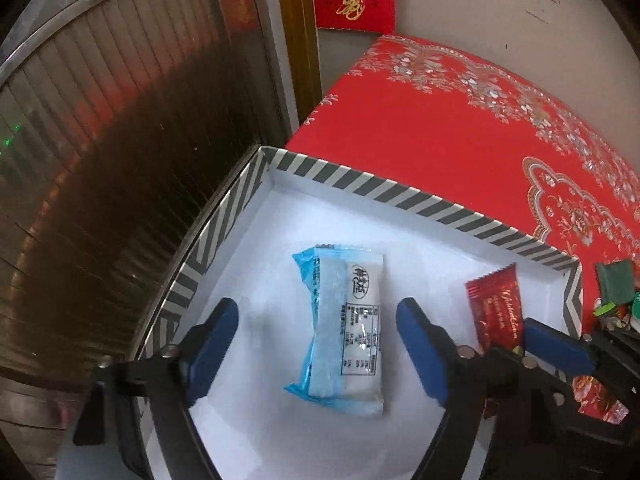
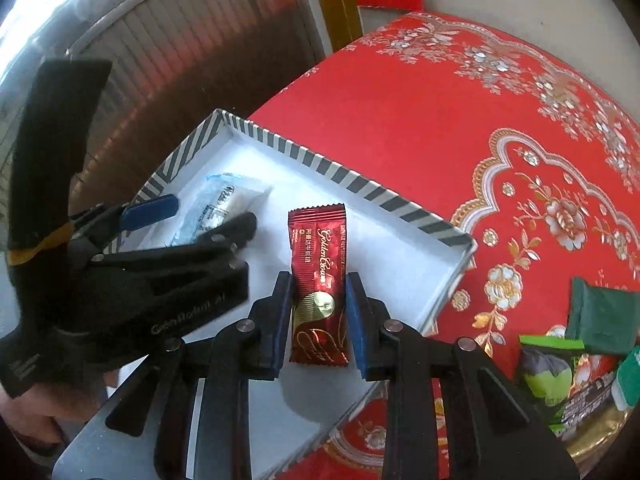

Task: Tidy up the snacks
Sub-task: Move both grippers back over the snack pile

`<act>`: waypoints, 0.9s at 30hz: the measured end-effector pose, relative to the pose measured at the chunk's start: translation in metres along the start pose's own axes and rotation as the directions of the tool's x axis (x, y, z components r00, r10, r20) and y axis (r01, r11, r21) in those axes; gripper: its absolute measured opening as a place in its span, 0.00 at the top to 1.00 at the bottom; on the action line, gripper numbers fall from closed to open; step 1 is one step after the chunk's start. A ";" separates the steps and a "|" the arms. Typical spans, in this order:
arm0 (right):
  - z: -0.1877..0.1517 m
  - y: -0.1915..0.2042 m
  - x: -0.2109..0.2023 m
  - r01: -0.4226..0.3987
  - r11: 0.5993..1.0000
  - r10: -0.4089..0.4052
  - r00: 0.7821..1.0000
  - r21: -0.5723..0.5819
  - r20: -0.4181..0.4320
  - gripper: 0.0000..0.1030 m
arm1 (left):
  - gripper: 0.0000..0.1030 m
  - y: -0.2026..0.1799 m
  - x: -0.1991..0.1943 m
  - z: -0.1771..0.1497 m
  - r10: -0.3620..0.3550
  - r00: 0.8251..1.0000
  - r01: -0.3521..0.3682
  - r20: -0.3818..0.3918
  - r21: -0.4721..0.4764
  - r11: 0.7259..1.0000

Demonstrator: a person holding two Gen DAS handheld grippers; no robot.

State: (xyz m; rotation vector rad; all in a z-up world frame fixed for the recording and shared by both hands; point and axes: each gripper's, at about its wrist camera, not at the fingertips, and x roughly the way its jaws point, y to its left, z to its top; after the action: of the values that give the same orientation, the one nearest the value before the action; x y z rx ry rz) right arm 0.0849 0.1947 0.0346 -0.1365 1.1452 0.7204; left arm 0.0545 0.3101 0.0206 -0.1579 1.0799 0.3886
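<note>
A white box with a black-and-white striped rim (image 1: 400, 196) (image 2: 360, 180) sits at the left edge of the red table. A blue-and-white snack packet (image 1: 344, 332) (image 2: 224, 200) lies flat on the box floor. My left gripper (image 1: 318, 308) (image 2: 208, 212) straddles it, open, with the blue pads well clear of its sides. A dark red snack packet (image 1: 496, 312) (image 2: 320, 280) lies further right in the box. My right gripper (image 2: 318, 284) (image 1: 552, 344) is shut on it, with both pads against its long edges.
A red embroidered tablecloth (image 2: 440, 120) covers the table to the right of the box. Several green and mixed snack packets (image 2: 600, 320) (image 1: 616, 280) lie on it near the right edge. A ribbed metal shutter (image 1: 120, 140) stands close on the left.
</note>
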 end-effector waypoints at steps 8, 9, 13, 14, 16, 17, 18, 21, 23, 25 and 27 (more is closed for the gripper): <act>-0.005 -0.001 -0.015 -0.015 1.000 0.014 1.000 0.013 0.024 0.58 | 0.17 0.004 -0.013 -0.003 0.006 1.000 -0.005 0.008 -0.032 0.999; -0.006 -0.002 -0.016 -0.027 0.999 0.027 0.999 0.021 0.028 0.58 | 0.17 0.005 -0.015 -0.004 0.001 1.000 -0.001 0.011 -0.042 0.999; -0.013 -0.004 -0.032 -0.057 0.997 0.054 0.996 0.043 0.065 0.58 | 0.17 0.004 -0.030 -0.005 0.011 0.999 -0.009 0.047 -0.046 0.999; -0.015 -0.006 -0.038 -0.057 0.997 0.053 0.995 0.047 0.079 0.58 | 0.16 0.002 -0.034 -0.005 0.012 0.998 -0.010 0.056 -0.041 0.999; -0.022 -0.008 -0.052 -0.072 0.996 0.066 0.992 0.054 0.110 0.57 | 0.14 -0.002 -0.043 -0.006 0.001 0.997 0.001 0.071 -0.035 0.999; -0.027 -0.010 -0.060 -0.072 0.996 0.065 0.990 0.052 0.126 0.55 | 0.13 -0.004 -0.048 -0.007 -0.007 0.997 0.009 0.080 -0.032 0.999; -0.031 -0.012 -0.067 -0.065 0.997 0.057 0.988 0.050 0.141 0.52 | 0.13 -0.008 -0.053 -0.008 -0.017 0.996 0.019 0.089 -0.026 0.999; -0.054 -0.022 -0.095 -0.012 0.999 0.003 0.982 0.049 0.188 0.48 | 0.10 -0.023 -0.069 -0.012 -0.045 0.992 0.044 0.116 0.013 0.999; -0.067 -0.034 -0.108 0.020 0.998 -0.033 0.979 0.067 0.203 0.48 | 0.08 -0.036 -0.077 -0.016 -0.075 0.989 0.070 0.124 0.045 0.997; -0.083 -0.049 -0.121 0.072 0.993 -0.090 0.975 0.095 0.202 0.48 | 0.08 -0.050 -0.082 -0.019 -0.106 0.987 0.098 0.121 0.067 0.993; -0.095 -0.065 -0.129 0.096 0.987 -0.120 0.974 0.128 0.194 0.48 | 0.07 -0.065 -0.085 -0.020 -0.140 0.984 0.131 0.109 0.086 0.988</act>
State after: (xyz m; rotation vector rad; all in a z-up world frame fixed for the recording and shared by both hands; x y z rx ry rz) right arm 0.0205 0.0439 0.0893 -0.0252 0.9759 0.5550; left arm 0.0279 0.2240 0.0825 -0.1372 0.9634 0.2292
